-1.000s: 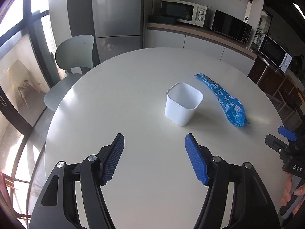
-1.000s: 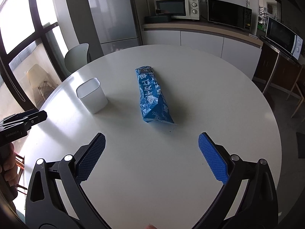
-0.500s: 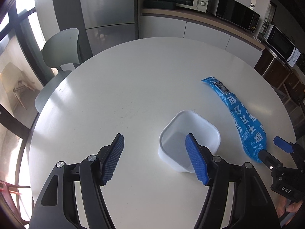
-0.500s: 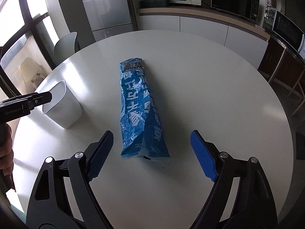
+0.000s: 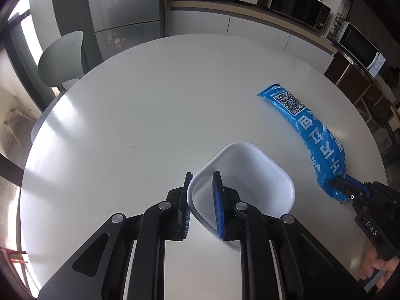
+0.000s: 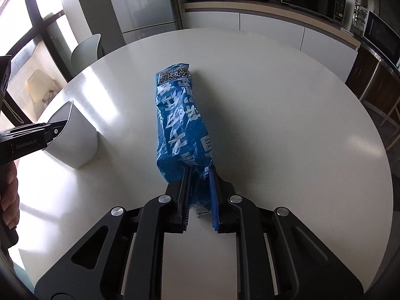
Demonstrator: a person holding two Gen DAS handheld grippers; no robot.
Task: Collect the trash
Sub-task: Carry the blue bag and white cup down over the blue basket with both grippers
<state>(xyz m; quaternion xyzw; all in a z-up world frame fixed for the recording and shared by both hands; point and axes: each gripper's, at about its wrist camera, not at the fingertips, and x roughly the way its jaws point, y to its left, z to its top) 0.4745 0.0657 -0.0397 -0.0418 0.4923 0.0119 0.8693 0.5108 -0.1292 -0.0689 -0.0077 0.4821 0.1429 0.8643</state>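
Observation:
A small white bin stands on the round white table. My left gripper is shut on the bin's near rim, one finger inside and one outside; the bin leans a little. A long blue plastic wrapper lies on the table to the bin's right. My right gripper is shut on the wrapper's near end. In the left wrist view the wrapper and the right gripper show at the right. In the right wrist view the bin and the left gripper show at the left.
A pale green chair stands at the table's far left. A fridge and a counter with microwaves stand behind. Dark cabinets are to the right.
Both grippers moved forward and down and shut: the left closed on the bin's rim, the right closed on the near end of the blue wrapper.

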